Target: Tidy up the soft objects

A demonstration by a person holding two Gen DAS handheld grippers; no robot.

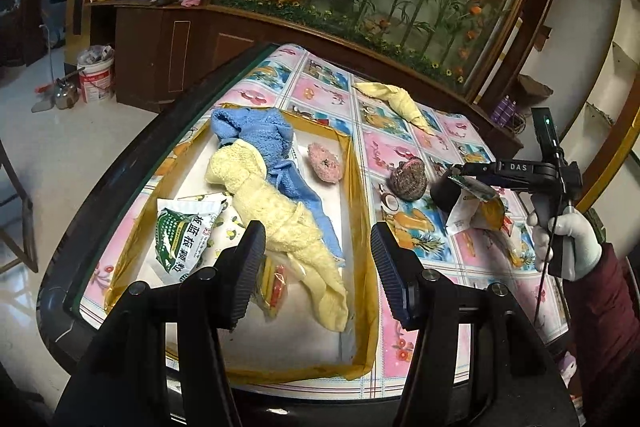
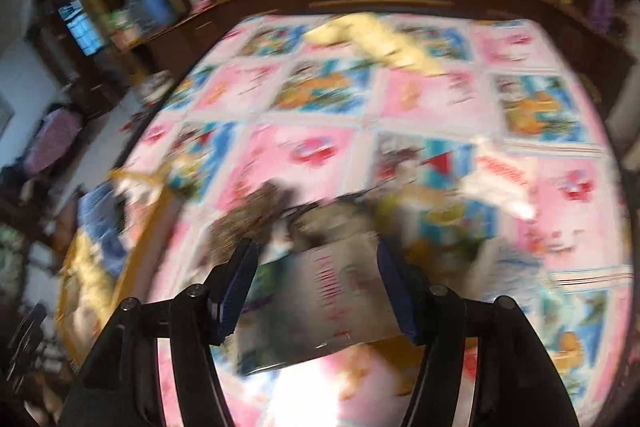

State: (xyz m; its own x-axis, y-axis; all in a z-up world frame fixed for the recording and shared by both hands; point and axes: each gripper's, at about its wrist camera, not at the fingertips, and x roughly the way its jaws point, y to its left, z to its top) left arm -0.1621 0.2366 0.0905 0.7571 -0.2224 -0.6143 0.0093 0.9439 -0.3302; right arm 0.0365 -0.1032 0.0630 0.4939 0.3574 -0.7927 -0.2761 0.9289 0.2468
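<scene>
left gripper (image 1: 318, 267) held wide open and empty above the tray (image 1: 362, 227), likely ready to receive | right gripper (image 2: 316, 291) apparently carrying a snack packet (image 1: 476, 205) over the table, grip unclear from blur | towels (image 1: 276, 203) already in the tray

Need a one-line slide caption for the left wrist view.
Open left gripper hovers over box of towels while right gripper carries a snack packet.
</scene>
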